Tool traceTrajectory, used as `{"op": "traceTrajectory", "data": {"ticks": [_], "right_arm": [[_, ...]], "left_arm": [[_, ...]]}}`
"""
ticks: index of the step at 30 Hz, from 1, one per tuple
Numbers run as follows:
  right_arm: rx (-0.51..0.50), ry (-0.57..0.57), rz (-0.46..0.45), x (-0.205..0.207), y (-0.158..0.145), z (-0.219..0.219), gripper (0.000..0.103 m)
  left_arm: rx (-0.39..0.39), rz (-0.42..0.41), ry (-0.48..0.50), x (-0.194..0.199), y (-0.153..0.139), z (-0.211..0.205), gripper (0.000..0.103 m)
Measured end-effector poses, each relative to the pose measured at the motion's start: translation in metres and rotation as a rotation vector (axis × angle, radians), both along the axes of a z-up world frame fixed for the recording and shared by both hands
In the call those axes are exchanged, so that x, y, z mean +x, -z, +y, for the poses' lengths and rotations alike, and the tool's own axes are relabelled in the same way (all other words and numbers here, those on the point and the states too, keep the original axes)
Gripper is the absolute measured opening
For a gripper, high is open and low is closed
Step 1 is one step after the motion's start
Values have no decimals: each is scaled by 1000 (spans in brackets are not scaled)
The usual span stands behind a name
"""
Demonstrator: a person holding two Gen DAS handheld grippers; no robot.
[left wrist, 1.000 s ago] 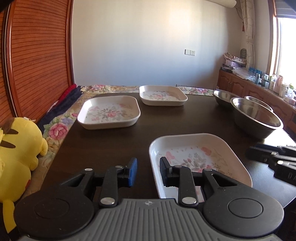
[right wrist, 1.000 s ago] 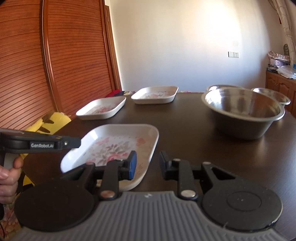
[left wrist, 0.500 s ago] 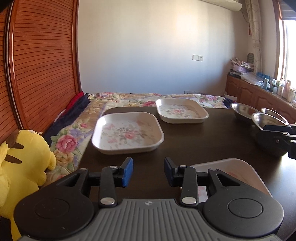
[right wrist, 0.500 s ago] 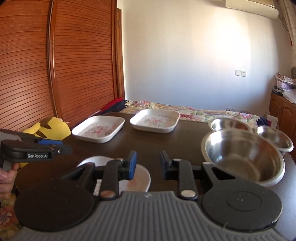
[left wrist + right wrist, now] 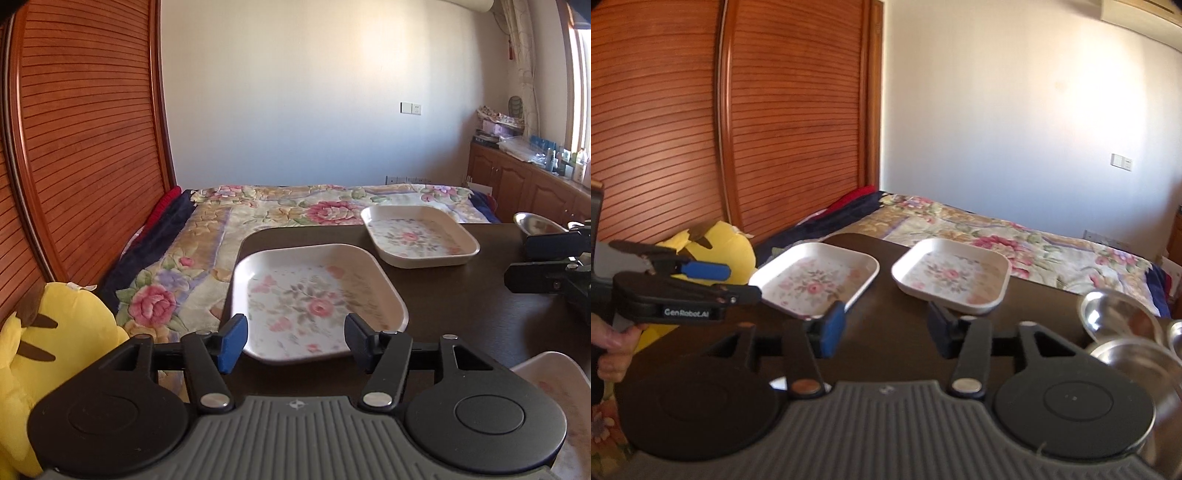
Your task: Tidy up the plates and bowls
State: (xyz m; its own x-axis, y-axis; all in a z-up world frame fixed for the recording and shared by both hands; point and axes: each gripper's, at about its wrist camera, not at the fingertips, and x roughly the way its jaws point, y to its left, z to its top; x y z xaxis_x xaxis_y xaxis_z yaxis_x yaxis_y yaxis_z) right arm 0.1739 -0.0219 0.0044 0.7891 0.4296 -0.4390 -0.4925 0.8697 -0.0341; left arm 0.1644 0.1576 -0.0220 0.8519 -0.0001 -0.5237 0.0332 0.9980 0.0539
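Two white floral square plates lie on the dark table (image 5: 461, 295): a near one (image 5: 314, 299) and a far one (image 5: 417, 236). A third floral plate (image 5: 554, 387) shows at the lower right of the left wrist view. My left gripper (image 5: 295, 343) is open and empty, just short of the near plate's front edge. In the right wrist view the same two plates lie left (image 5: 820, 277) and right (image 5: 953, 277). My right gripper (image 5: 886, 328) is open and empty, above the table in front of them. Steel bowls (image 5: 1123, 332) stand at the right.
A yellow plush toy (image 5: 48, 354) sits at the table's left, beside a floral bedspread (image 5: 295, 210). A wooden slatted wardrobe (image 5: 720, 129) stands on the left. A wooden cabinet with bottles (image 5: 535, 177) runs along the right wall.
Both grippers have risen and moved forward towards the two far plates and have opened wider. The third floral plate has slipped to the lower edge of both views.
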Motion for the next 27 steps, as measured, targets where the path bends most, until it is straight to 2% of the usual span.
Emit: {"op": "traceTrajectory", "data": {"ticks": [10, 17, 21, 27], "right_arm": [[-11, -64, 123, 46, -1, 32, 55], [-25, -76, 202, 77, 10, 55, 53], [-27, -72, 262, 91, 20, 63, 46], [-36, -65, 321, 107, 31, 71, 36]], "left_arm": [[-21, 39, -3, 39, 9, 32, 61], [-58, 73, -5, 58, 19, 47, 44], [-65, 83, 1, 66, 23, 52, 36], [-84, 93, 6, 73, 29, 59, 30]]}}
